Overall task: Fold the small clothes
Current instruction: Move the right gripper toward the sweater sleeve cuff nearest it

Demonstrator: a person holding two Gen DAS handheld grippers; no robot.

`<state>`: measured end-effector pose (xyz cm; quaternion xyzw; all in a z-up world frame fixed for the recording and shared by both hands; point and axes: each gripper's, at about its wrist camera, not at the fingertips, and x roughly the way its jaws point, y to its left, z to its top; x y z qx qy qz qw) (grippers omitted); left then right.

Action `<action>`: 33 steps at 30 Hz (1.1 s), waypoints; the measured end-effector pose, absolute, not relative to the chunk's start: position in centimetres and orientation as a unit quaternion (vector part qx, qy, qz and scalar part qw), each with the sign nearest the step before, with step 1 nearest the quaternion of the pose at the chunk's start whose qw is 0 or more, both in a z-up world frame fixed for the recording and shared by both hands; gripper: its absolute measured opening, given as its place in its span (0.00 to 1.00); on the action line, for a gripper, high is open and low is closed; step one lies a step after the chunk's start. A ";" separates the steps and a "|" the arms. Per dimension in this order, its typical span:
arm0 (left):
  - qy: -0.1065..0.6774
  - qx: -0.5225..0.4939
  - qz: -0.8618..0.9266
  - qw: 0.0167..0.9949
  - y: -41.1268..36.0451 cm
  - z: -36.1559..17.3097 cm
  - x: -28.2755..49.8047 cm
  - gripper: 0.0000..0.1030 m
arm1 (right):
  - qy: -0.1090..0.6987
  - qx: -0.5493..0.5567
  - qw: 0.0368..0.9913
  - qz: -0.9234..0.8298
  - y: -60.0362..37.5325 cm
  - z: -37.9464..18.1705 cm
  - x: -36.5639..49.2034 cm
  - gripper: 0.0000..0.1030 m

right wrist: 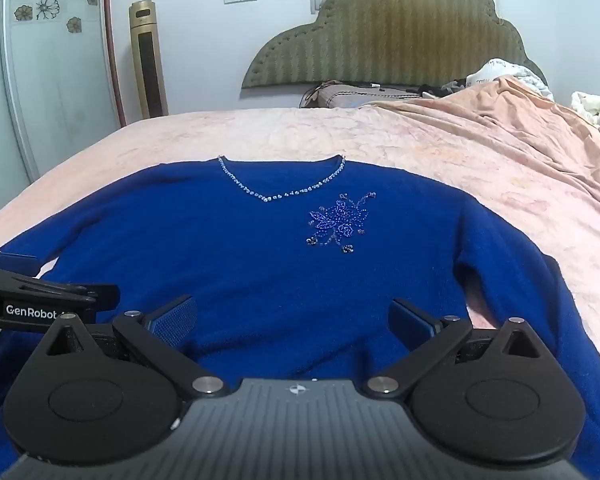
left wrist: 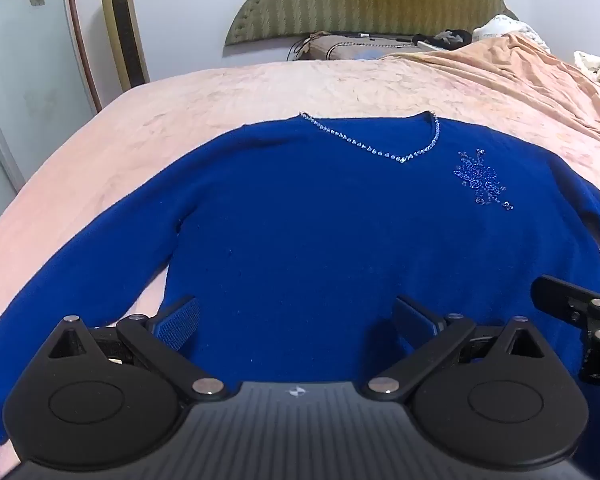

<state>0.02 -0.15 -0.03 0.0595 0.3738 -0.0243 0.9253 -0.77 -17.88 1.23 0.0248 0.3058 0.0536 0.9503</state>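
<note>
The blue sweater [left wrist: 300, 220] lies flat, front up, on the pink bed [left wrist: 240, 88], sleeves spread left and right. The left gripper [left wrist: 296, 320] and right gripper [right wrist: 292, 318] hover over its near hem, both wide open, holding nothing. A good first fold probably means pinching each sleeve near its cuff and laying it squarely across the chest.

One word reads clearly — "GenRobot", in white letters on the black body of the left gripper [right wrist: 32, 276], seen from the right wrist view. Nothing else is legible.
</note>
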 end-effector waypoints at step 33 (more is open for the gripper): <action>0.379 0.066 -0.012 0.923 -0.1 -0.6 -0.1 1.00 | 0.301 0.035 0.952 0.046 -18.3 1.0 -1.4 1.00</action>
